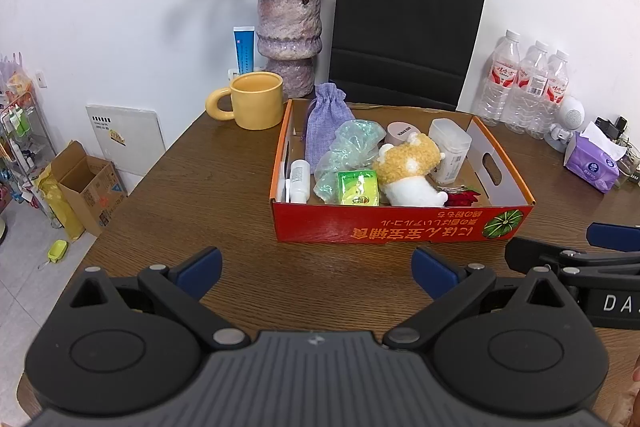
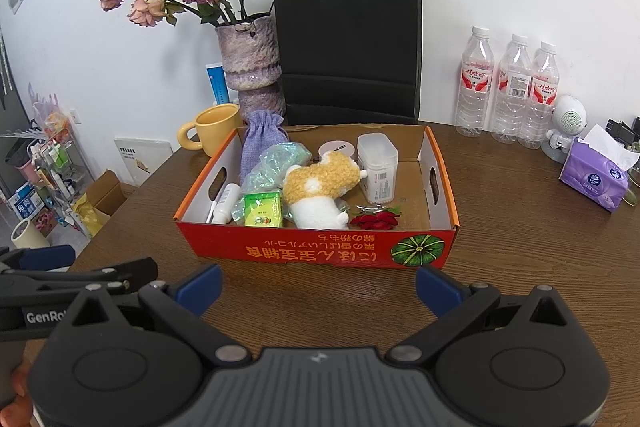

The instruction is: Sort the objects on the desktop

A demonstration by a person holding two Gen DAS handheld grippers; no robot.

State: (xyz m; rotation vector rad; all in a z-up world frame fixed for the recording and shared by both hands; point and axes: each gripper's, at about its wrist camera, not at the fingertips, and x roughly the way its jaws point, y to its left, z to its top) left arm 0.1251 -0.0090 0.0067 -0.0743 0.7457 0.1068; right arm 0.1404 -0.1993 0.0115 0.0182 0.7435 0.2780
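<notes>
Grippers, left (image 1: 316, 273) and right (image 2: 318, 289), are hovering spread and empty before the box (image 2: 316, 247), which is holding the plush (image 2: 320, 187) and clutter; sorting looks nearly done, perhaps needing only withdrawal.

You can't see the pink jar (image 1: 400, 133) whole behind the plush toy (image 1: 408, 167). Beside that toy, the right gripper (image 1: 576, 259) is cut off at the left wrist view's edge.

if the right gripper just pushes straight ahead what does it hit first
Most likely the near red wall of the cardboard box, past a strip of bare table. The right gripper has its jaws open and empty; depth is approximate.
</notes>
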